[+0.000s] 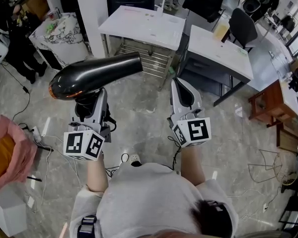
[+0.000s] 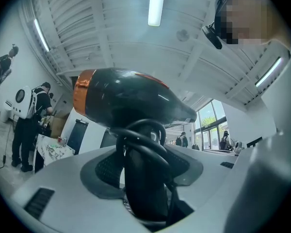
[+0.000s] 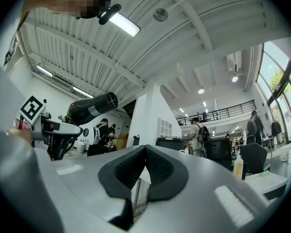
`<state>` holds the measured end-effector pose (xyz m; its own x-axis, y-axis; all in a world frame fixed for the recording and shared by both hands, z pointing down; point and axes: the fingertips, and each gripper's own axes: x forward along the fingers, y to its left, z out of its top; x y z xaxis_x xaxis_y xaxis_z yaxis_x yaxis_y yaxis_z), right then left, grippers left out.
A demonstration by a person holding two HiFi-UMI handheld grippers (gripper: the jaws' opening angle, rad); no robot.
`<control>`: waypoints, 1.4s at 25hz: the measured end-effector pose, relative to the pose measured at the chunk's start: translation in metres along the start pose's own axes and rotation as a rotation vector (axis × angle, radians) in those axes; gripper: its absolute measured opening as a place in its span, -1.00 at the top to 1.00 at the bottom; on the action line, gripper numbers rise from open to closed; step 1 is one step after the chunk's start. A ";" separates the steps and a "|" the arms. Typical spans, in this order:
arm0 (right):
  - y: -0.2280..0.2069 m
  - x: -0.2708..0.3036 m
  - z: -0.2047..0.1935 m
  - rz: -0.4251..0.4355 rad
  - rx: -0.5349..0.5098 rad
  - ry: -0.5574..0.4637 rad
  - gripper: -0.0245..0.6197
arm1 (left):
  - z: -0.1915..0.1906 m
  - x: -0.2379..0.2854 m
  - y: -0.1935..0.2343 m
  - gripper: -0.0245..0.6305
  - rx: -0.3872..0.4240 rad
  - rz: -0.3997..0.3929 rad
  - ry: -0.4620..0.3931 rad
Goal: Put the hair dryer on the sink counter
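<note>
Left gripper (image 1: 92, 103): jaws clamped on the black handle (image 2: 143, 178) of the hair dryer (image 1: 89, 74), cord (image 2: 143, 134) looped round it at the pads | hair dryer: up in the air, barrel crosswise above the fingers, nozzle toward the sink counter (image 1: 139, 26), well apart from it | right gripper (image 1: 184, 90): jaws pressed together, nothing between them

Grey-white left gripper (image 1: 91, 100) and right gripper (image 1: 182, 85), black-lined fingers (image 3: 157, 166), marker cubes (image 1: 84, 145); pale short sleeves (image 1: 82, 205).
</note>
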<state>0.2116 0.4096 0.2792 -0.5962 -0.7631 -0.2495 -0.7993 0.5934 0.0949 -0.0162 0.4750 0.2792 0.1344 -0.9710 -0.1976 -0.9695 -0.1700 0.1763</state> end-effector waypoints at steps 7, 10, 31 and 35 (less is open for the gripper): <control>0.001 0.028 -0.015 -0.025 0.007 0.017 0.89 | -0.002 0.027 0.027 0.18 0.012 -0.024 0.013; -0.005 0.040 -0.023 -0.031 0.011 0.031 0.89 | -0.005 0.041 0.032 0.18 0.002 -0.036 0.022; -0.119 0.254 -0.067 0.040 0.025 -0.016 0.89 | -0.014 0.262 0.094 0.18 0.002 -0.010 -0.027; -0.146 0.289 -0.079 0.059 0.022 -0.021 0.89 | -0.019 0.303 0.102 0.18 0.007 0.005 -0.032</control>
<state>0.1498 0.0821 0.2695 -0.6406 -0.7209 -0.2645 -0.7605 0.6432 0.0890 -0.0701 0.1607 0.2559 0.1231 -0.9659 -0.2279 -0.9716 -0.1641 0.1707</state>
